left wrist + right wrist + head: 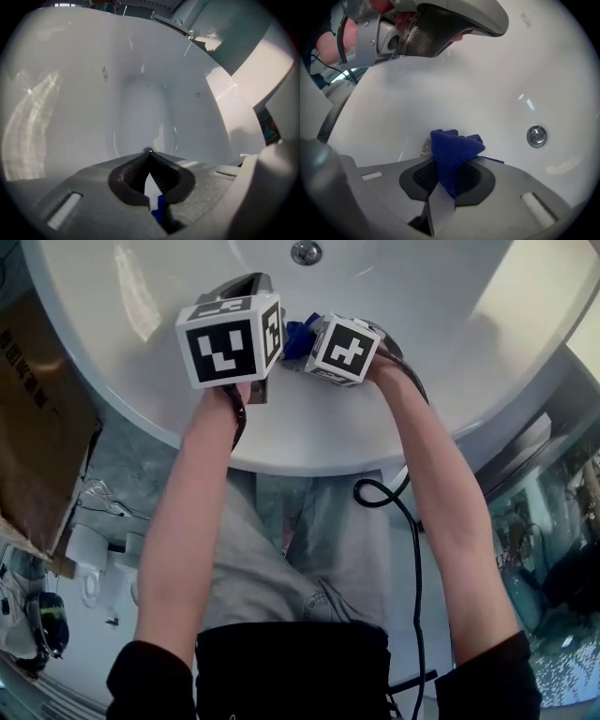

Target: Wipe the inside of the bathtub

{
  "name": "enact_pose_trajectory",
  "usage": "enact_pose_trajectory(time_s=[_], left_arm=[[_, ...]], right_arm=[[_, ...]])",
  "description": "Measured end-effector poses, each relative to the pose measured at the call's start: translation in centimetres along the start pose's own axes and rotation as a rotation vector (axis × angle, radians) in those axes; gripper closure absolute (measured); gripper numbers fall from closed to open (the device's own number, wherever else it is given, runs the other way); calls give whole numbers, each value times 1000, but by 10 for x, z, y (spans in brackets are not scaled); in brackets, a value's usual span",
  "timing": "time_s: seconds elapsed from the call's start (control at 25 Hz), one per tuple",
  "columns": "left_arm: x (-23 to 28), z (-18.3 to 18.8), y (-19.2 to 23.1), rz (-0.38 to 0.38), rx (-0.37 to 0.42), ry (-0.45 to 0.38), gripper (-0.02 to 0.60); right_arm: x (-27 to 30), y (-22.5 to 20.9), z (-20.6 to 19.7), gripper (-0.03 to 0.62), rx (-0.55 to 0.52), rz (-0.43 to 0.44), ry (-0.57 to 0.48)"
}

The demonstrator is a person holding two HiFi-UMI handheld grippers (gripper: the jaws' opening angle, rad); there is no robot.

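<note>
The white bathtub (450,324) fills the top of the head view, its drain (305,251) at the far end. My right gripper (452,161) is shut on a bunched blue cloth (454,147), held just above the tub's inner wall, with the drain (536,136) off to the right. In the head view the cloth (296,337) shows between the two marker cubes. My left gripper (149,153) is shut with nothing in it, its tips pointing down the tub (140,108). It (440,23) hovers beside and above the cloth.
A brown cardboard box (37,418) stands left of the tub. A black cable (412,531) loops down from the right gripper past the person's legs. Glass panels and clutter (553,521) lie at the right, white fittings (94,563) on the floor at the left.
</note>
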State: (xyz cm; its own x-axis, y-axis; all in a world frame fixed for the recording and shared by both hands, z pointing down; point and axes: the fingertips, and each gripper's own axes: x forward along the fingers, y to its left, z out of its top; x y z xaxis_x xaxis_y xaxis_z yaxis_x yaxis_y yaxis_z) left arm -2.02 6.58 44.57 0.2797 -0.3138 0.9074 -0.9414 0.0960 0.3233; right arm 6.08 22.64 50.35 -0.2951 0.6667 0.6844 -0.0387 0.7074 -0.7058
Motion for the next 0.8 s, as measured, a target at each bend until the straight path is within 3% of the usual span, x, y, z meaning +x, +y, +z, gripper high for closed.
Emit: enact_pose_trajectory(time_s=[0.48,0.8], left_arm=[[-52,-7,-20,-14,77,38,578],[-66,-18,-36,-40,95,56,578]], right_arm=[[-38,79,1,520,49,102,-69],[-60,130,14,520,-24,129,-103]])
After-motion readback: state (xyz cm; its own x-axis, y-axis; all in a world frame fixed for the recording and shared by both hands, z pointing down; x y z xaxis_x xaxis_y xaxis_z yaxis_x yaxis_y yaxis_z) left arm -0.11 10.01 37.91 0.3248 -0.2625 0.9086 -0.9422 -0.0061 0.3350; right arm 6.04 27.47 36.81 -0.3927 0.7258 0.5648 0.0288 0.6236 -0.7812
